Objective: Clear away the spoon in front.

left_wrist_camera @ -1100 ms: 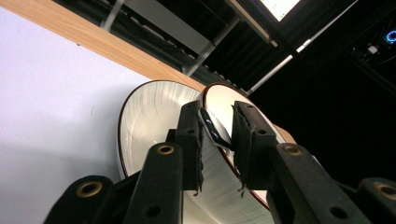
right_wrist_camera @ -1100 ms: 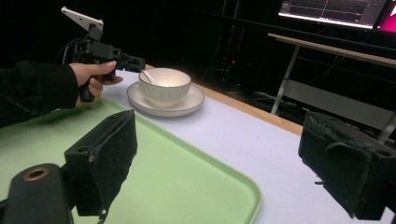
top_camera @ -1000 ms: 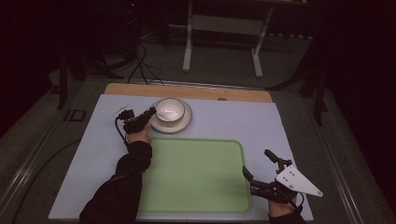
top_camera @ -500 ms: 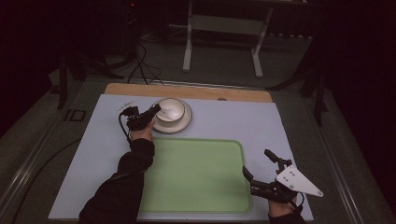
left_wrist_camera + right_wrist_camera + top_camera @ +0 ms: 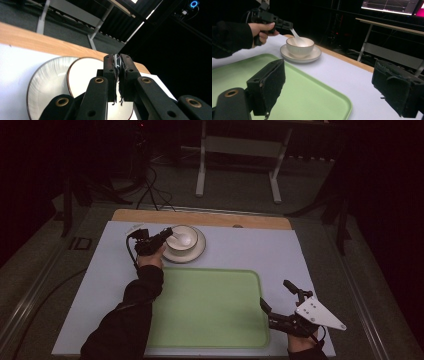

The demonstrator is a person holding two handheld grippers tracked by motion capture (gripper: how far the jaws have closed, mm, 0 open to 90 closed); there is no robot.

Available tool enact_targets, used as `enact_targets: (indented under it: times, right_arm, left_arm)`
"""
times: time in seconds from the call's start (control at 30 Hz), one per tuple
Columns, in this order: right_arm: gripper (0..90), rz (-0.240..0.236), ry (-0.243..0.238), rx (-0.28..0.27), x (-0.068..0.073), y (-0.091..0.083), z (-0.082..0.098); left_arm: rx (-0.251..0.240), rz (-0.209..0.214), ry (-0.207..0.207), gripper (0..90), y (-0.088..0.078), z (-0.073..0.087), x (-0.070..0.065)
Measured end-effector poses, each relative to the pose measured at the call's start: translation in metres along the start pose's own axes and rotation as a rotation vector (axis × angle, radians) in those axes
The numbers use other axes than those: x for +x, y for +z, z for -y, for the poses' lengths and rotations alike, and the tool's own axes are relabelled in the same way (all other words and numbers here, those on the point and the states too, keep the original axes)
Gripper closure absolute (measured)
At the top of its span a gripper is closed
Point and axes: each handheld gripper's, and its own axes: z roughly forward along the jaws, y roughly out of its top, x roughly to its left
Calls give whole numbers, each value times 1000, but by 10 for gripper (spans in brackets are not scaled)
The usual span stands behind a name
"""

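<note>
A white bowl [image 5: 186, 241] stands on a white saucer [image 5: 198, 254] at the far middle of the pale blue mat. A white spoon [image 5: 296, 37] slants down into the bowl, its handle pinched between the pads of my left gripper [image 5: 167, 234], which is shut on it just above the bowl's left rim. In the left gripper view the spoon handle [image 5: 117, 62] shows between the closed jaws, over the bowl [image 5: 85, 75] and saucer [image 5: 42, 82]. My right gripper [image 5: 275, 293] rests open at the near right corner of the green tray [image 5: 210, 305], nothing between its pads.
The mat lies on a table with a wooden strip [image 5: 210, 218] along its far edge. Beyond it stands a metal table frame [image 5: 240, 150] on a dark floor with cables. A screen [image 5: 392, 6] glows at the back.
My left gripper has shifted toward the bowl and risen slightly, with the spoon handle in its jaws. My right gripper has stayed where it was.
</note>
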Motion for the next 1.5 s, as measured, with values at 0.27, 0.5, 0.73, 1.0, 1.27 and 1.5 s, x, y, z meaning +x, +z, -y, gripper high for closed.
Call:
enact_targets:
  times: [0.27, 0.5, 0.73, 1.0, 1.27, 1.5]
  right_arm:
    - [116, 0, -2, -2, 0, 0, -1]
    - [116, 2, 0, -3, 0, 0, -2]
    - [116, 3, -5, 0, 0, 0, -2]
    - [116, 6, -8, -1, 1, -1, -2]
    - [116, 8, -9, 0, 1, -1, -2]
    - [116, 5, -12, 4, 2, 0, -2]
  left_arm:
    - [21, 20, 55, 844, -18, -25, -14]
    - [56, 42, 96, 844, -34, -42, -25]
    - [101, 111, 142, 843, -49, -57, -37]
    - [169, 165, 189, 844, -64, -62, -48]
    - [272, 191, 252, 843, -77, -62, -59]
    - [378, 245, 311, 843, -85, -52, -70]
